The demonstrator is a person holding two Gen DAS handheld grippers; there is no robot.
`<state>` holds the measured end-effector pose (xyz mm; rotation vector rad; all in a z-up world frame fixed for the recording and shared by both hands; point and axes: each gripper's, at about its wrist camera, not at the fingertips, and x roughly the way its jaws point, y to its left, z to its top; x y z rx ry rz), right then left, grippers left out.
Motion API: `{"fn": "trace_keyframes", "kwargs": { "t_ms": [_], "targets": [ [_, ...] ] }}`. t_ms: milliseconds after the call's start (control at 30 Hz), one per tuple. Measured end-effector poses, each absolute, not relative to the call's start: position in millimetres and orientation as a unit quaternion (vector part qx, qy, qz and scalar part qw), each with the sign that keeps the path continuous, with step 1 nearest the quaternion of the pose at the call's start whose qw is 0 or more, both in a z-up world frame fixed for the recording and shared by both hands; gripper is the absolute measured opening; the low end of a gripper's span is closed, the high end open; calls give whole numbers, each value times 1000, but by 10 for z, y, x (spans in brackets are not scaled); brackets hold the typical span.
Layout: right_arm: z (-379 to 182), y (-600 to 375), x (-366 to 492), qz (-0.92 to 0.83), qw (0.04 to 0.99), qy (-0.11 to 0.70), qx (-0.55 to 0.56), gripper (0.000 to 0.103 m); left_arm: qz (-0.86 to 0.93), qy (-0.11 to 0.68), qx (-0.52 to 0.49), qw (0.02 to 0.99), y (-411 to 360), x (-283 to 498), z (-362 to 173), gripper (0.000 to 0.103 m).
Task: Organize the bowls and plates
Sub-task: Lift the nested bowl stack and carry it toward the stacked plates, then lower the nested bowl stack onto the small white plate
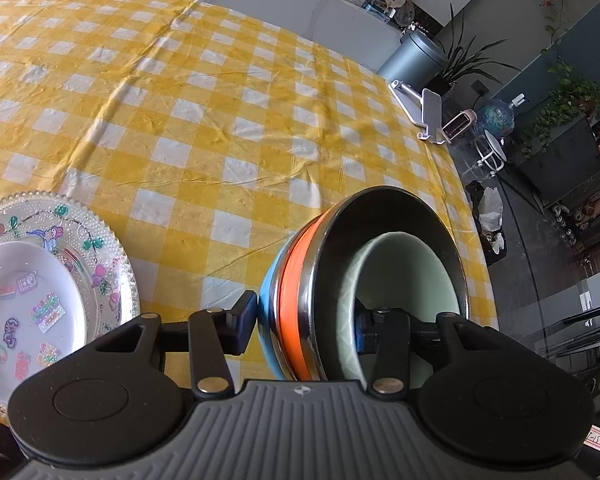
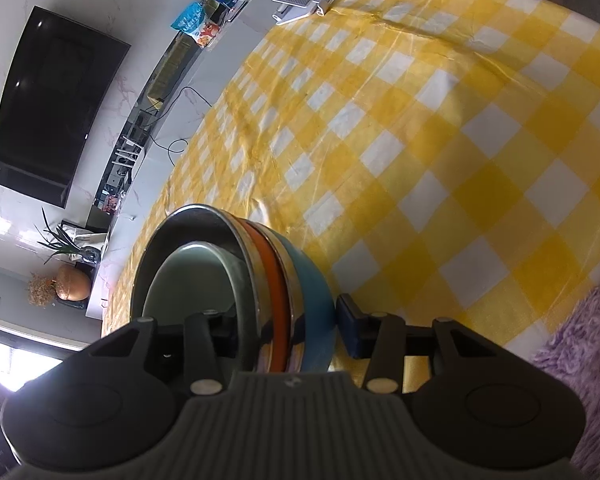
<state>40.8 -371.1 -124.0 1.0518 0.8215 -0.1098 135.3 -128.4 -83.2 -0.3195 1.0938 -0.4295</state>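
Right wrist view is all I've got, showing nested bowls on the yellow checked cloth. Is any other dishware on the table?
Observer: Yes, a clear beaded glass plate with cartoon decals lies beside the nested bowls.
Operator: Anything on it?
Observer: A smaller white plate with stickers rests on it.
Operator: Where's the left hand-held gripper?
Observer: The left hand-held gripper straddles the stack's wall, one finger against the blue outer bowl, one inside the pale green bowl.

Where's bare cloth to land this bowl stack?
The checked tablecloth is bare beyond the bowl stack, from the glass plate at near left out to the phone stand at the far right edge. Crowded: near-left corner, where a white dish sits on that plate.
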Motion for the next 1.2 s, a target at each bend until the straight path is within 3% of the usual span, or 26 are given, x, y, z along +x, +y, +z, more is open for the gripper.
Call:
{"fn": "trace_keyframes", "kwargs": {
  "t_ms": [500,1200],
  "targets": [
    [-873,-3367,463,-23,809,378,449,43,-196,503,-160,826,-892,1270,-538,51],
    [-553,-2177,894,55,820,428,377,42,-120,488,-231,833,422,1195,-390,50]
  ]
}}
